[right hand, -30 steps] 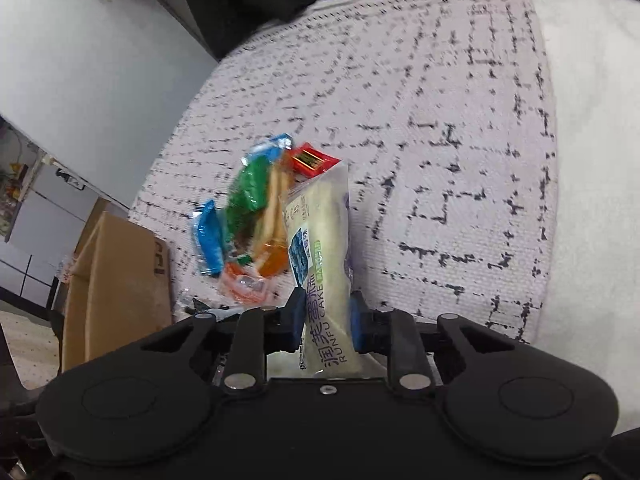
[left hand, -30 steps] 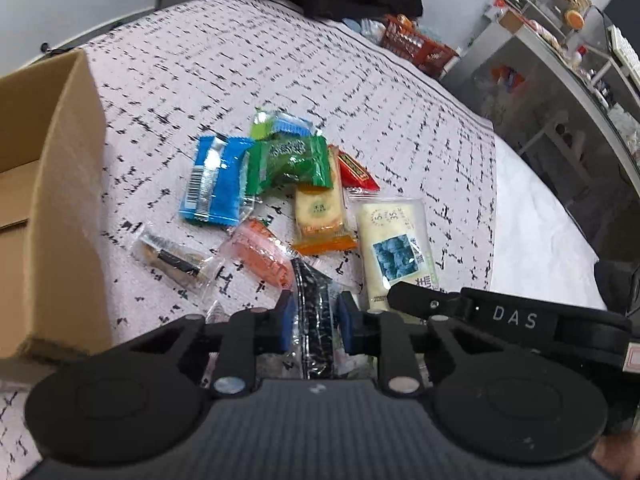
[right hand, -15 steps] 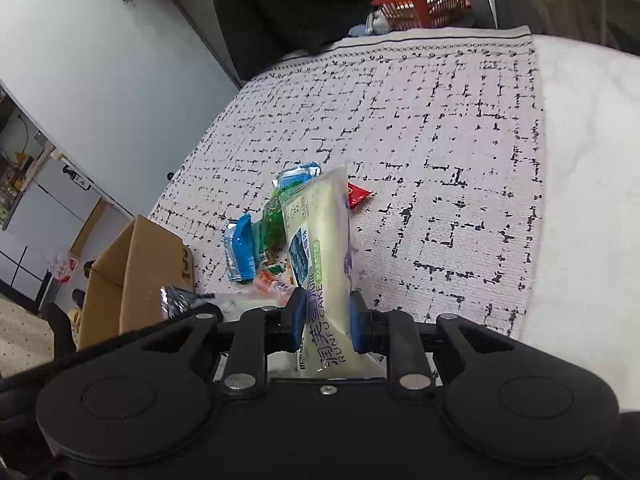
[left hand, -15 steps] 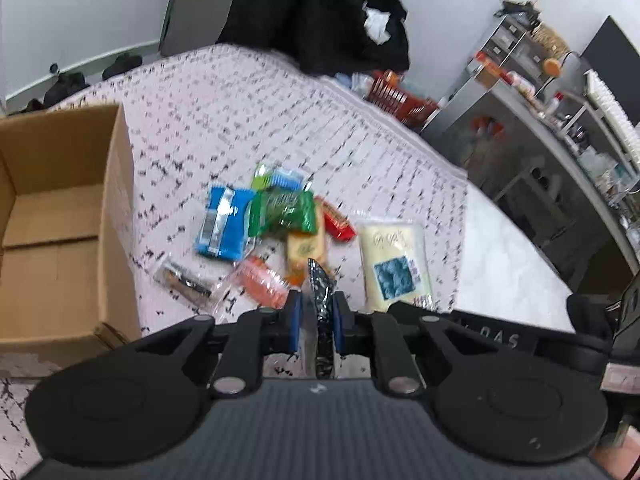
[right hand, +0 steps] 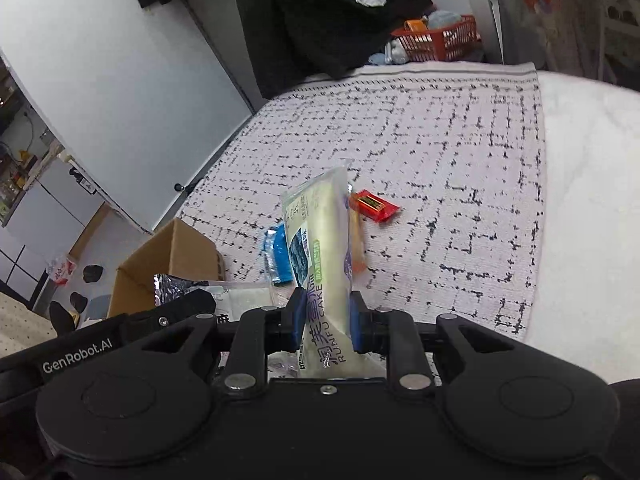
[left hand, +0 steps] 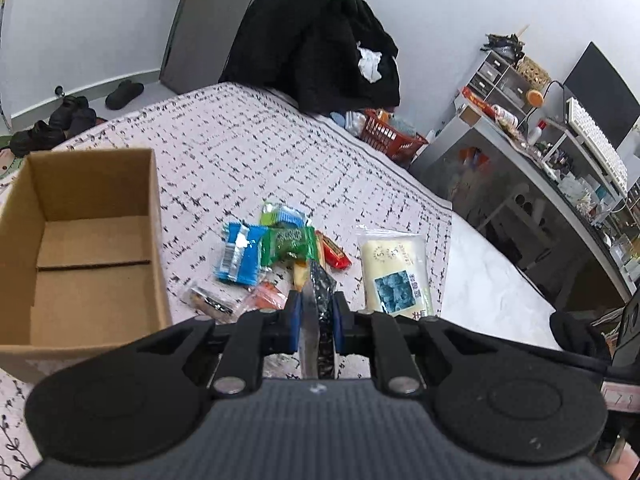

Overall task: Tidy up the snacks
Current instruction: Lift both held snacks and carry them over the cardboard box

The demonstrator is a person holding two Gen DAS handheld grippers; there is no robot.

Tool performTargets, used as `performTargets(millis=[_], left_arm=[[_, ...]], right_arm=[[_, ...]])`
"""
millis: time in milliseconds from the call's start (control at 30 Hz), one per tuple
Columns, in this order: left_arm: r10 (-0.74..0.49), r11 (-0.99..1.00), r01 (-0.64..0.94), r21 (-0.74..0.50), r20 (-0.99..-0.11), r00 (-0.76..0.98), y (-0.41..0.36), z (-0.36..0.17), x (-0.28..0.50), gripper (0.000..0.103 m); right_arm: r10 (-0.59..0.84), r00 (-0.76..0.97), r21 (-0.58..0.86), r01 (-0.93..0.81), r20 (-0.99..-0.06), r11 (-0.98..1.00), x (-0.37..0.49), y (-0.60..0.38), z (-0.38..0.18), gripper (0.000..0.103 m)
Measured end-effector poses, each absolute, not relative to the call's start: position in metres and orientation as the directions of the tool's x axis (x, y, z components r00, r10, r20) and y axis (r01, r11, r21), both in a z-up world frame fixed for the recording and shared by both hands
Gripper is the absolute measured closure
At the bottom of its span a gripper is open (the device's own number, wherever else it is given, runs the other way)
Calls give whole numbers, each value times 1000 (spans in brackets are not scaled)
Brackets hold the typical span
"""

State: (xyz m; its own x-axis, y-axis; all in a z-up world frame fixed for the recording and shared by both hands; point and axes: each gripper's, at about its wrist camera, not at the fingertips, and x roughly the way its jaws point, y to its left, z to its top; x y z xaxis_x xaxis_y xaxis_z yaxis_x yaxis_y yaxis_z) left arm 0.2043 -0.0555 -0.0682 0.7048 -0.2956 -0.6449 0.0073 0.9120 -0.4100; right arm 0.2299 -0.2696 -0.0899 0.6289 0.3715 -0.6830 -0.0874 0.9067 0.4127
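My left gripper point(left hand: 316, 312) is shut on a thin black and silver snack packet point(left hand: 322, 284), held on edge above the patterned bedspread point(left hand: 240, 152). My right gripper point(right hand: 325, 316) is shut on a long cream cake packet point(right hand: 320, 232), lifted off the bed; the same packet point(left hand: 394, 270) shows in the left wrist view. Below lie loose snacks: a blue packet point(left hand: 240, 256), a green packet point(left hand: 290, 242), a red packet point(right hand: 374, 205), an orange packet point(left hand: 268, 294) and a clear packet with a dark bar point(left hand: 208, 300). An open cardboard box point(left hand: 92, 248) with nothing in it stands to their left.
A red basket point(left hand: 390, 138) and a heap of black clothes point(left hand: 320, 36) sit past the bed's far end. A cluttered desk point(left hand: 520, 168) runs along the right. Shoes point(left hand: 48, 128) lie on the floor at the far left. Plain white bedding point(right hand: 580, 200) borders the bedspread on the right.
Both grippers have risen and pulled back with their packets held; the snack pile and the box now look smaller and farther below. The left jaws pinched tighter on the black packet.
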Motion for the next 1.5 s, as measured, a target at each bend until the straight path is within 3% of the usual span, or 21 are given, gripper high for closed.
performTargets(millis=[733, 1500], left_arm=[[-232, 917, -29, -398, -592, 772, 14, -39, 174, 88], [-160, 886, -168, -432, -625, 764, 91, -64, 172, 88]], right_arm=[[367, 674, 334, -186, -640, 924, 206, -191, -48, 81], [399, 647, 283, -281, -649, 917, 209, -106, -53, 81]])
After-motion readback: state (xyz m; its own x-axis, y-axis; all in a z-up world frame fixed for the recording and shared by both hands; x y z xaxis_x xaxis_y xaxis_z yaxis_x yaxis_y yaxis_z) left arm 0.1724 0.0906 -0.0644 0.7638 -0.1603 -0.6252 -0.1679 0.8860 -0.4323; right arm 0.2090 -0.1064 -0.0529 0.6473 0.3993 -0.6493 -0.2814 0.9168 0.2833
